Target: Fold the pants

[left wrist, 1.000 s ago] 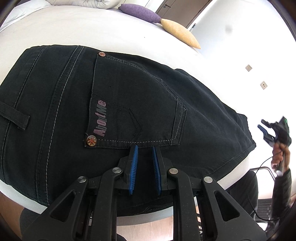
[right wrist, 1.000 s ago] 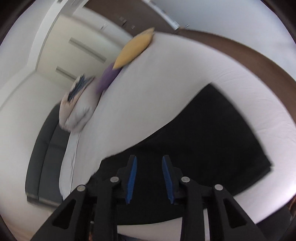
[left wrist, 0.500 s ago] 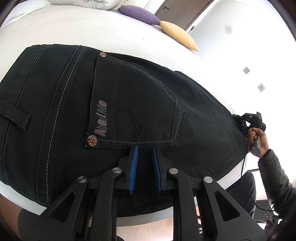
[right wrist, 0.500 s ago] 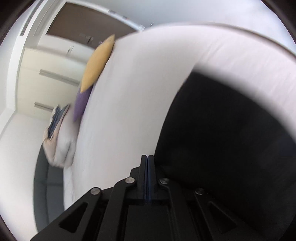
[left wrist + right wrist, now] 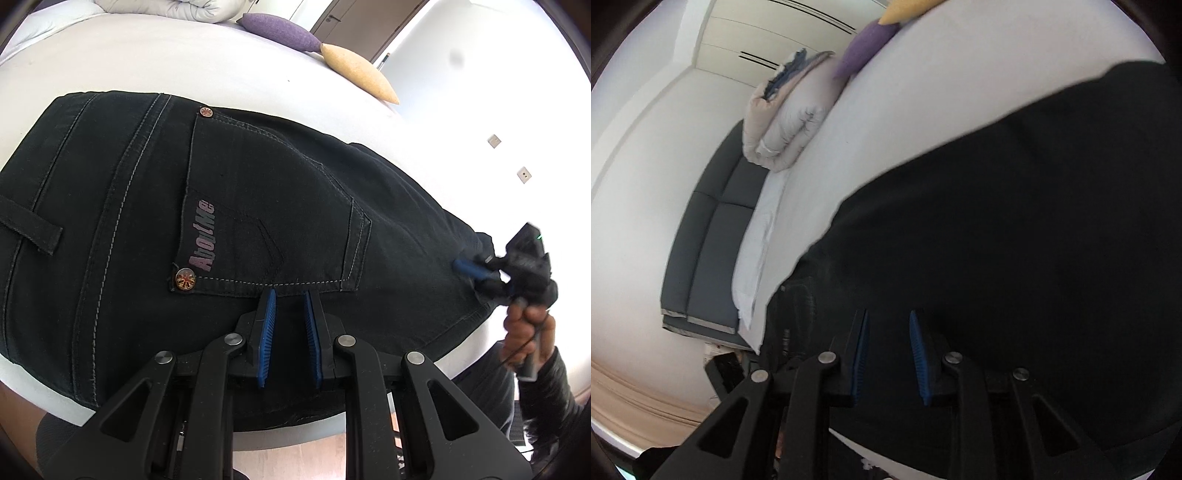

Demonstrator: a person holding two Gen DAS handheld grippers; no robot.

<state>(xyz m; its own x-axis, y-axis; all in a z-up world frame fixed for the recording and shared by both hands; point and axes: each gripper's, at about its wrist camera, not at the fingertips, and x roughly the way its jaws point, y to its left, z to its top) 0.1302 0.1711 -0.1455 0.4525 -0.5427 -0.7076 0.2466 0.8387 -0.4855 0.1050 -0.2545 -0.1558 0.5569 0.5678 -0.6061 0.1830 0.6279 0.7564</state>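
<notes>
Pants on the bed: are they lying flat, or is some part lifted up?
Flat. The black pants rest smooth on the white bed, back pocket facing up; no raised part shows.

A: The pants (image 5: 258,192) are matt black denim with pale stitching and coppery metal rivets (image 5: 185,278).

B: And the bed (image 5: 155,62) under them?

A: A smooth white sheet. The cushions, purple (image 5: 280,31) and yellow (image 5: 360,72), look like rough woven cloth.

B: The left gripper (image 5: 290,295)?

A: Matt black plastic with bright metal pins, and ribbed blue pads (image 5: 266,332), rubbery. The sleeve (image 5: 550,391) has a faint leathery sheen.
</notes>
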